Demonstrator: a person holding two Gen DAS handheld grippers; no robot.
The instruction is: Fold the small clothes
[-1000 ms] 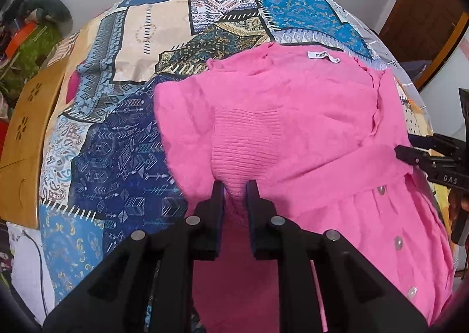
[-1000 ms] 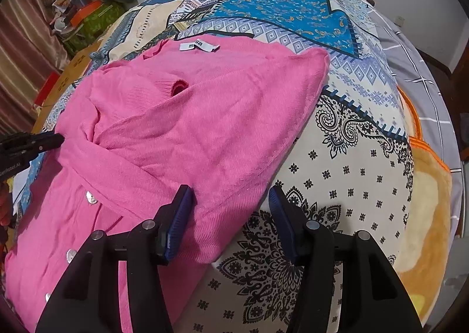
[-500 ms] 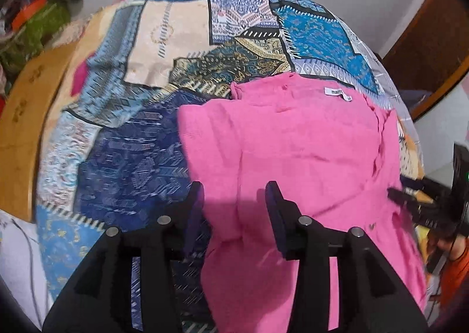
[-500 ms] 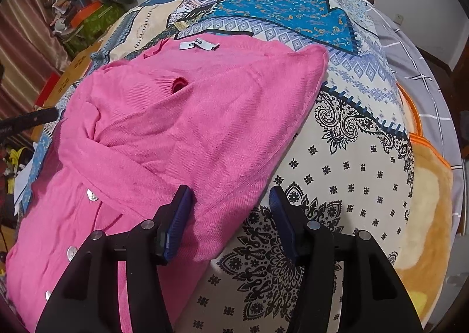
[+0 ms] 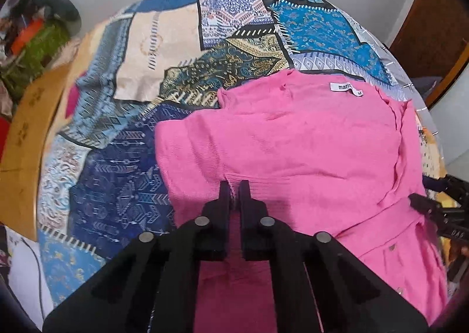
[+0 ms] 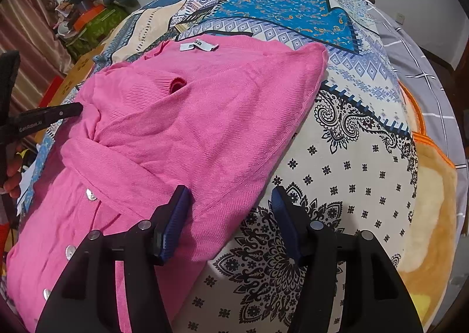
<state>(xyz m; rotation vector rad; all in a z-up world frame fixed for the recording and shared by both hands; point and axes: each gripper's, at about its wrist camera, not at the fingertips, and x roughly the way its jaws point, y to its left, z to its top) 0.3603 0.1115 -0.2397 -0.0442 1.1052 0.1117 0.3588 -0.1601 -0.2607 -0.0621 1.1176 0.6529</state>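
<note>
We have the pink cardigan [image 5: 307,151] spread on the patchwork bedspread [image 5: 123,174], its white neck label [image 5: 346,88] at the far side from our fingers. Our left gripper [image 5: 234,189] is pinched together on a small ridge of the pink knit at the garment's near left part. To the left of those fingers the cardigan's edge runs close by, and beyond it lies bare bedspread up to the wooden bed edge [image 5: 26,142].

Our right gripper [image 6: 231,201] stands with its jaws apart and slowly widening; the cardigan's right edge [image 6: 263,174] passes between the fingers, but the blue pads [image 6: 176,215] do not press it. To the right of them the black-and-white paisley part of the bedspread [image 6: 351,186] lies bare as far as the orange blanket [image 6: 431,201].

Half a second ago our left fingers stood wide over the cardigan's left edge; now they have closed on the knit. The right gripper has kept its place.
</note>
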